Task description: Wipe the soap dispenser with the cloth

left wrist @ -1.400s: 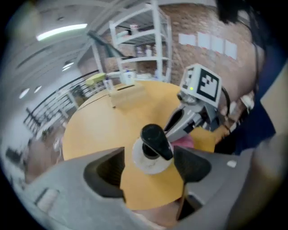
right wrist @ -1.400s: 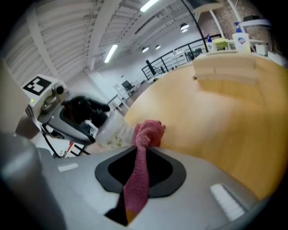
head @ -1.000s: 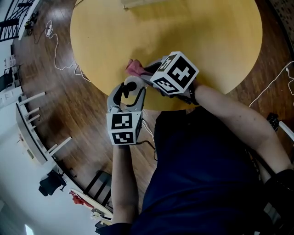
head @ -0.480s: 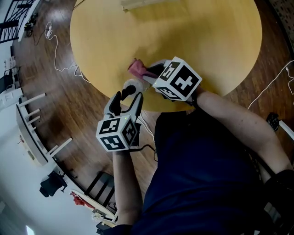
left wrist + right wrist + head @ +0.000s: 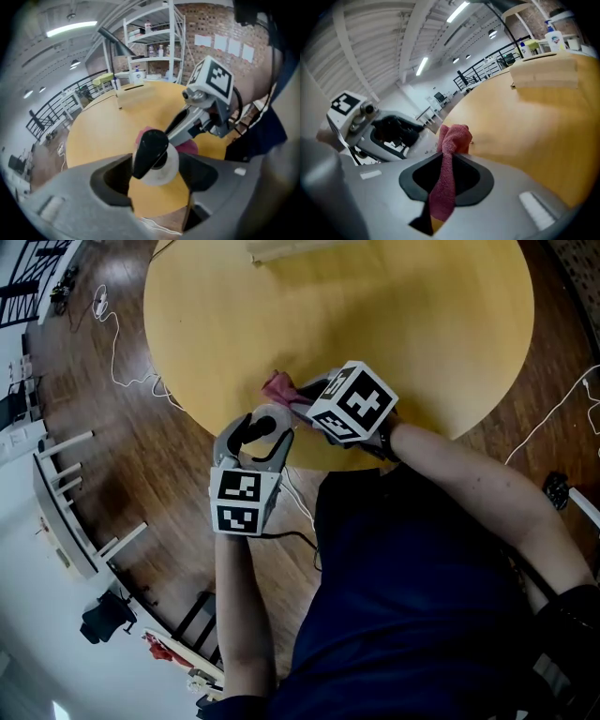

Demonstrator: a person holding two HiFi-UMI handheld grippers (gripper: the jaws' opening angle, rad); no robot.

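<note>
Firmly, cloth [image 5: 452, 137] between jaws of right hand-held gripper [image 5: 448, 165]

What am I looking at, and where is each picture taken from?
No robot: a person holds a two-jaw tool in each hand; the patterned cubes belong to them. One picture comes from a camera on the person's head, looking down at a round yellow table; the other two from cameras riding on the tools. The left tool has just been closing its jaws on a soap dispenser with a black pump. The right tool pinches a pink cloth. A wooden block lies at the table's far side.
</note>
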